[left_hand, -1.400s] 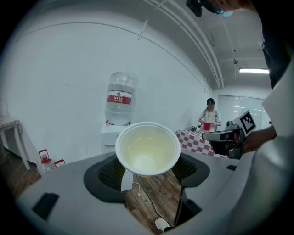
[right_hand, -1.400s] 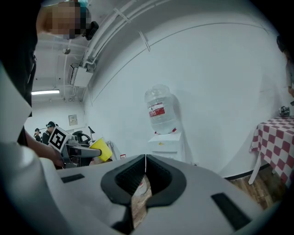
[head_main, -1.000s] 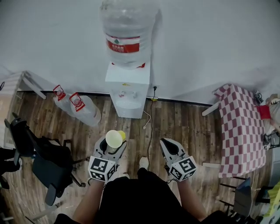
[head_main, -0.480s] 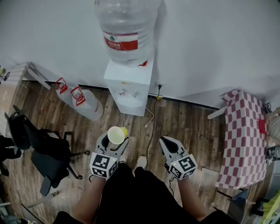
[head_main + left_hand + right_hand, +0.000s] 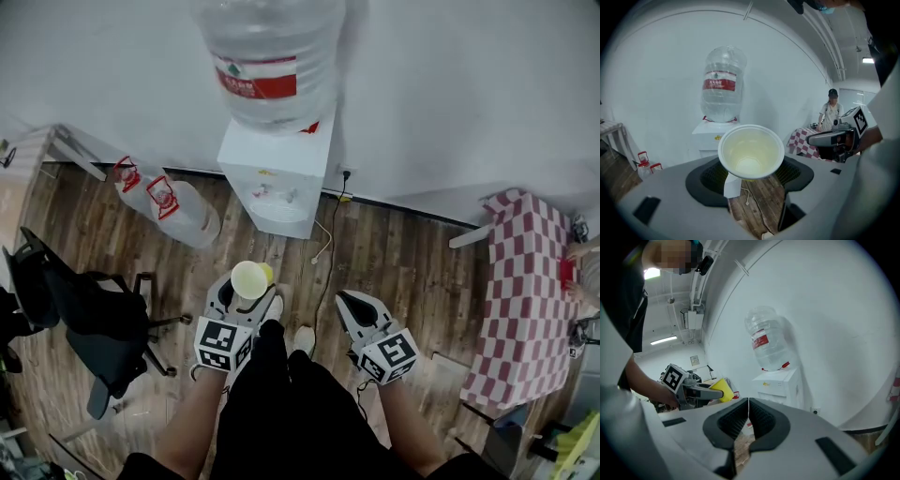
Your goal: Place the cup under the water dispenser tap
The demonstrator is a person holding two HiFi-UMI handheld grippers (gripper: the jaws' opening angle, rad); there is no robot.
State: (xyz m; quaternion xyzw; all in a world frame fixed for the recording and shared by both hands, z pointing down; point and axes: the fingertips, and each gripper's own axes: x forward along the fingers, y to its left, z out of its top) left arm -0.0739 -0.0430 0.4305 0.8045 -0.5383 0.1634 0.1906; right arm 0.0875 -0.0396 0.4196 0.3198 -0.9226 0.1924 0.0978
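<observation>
A yellow cup with a pale inside stands upright between the jaws of my left gripper, which is shut on it. In the left gripper view the cup fills the middle, its mouth facing the camera. The white water dispenser stands against the wall ahead, a big clear bottle on top and its taps in a recess. The cup is still well short of it, over the wooden floor. My right gripper hangs to the right, shut and empty, its jaw tips touching in the right gripper view.
Two spare water bottles lie on the floor left of the dispenser. A black office chair stands at the left, a red-checked table at the right. A cord runs down from a wall socket. A person stands by that table.
Both grippers have come forward and a little lower toward the dispenser, which now looms larger and nearer. The cup has stayed in the left gripper.
</observation>
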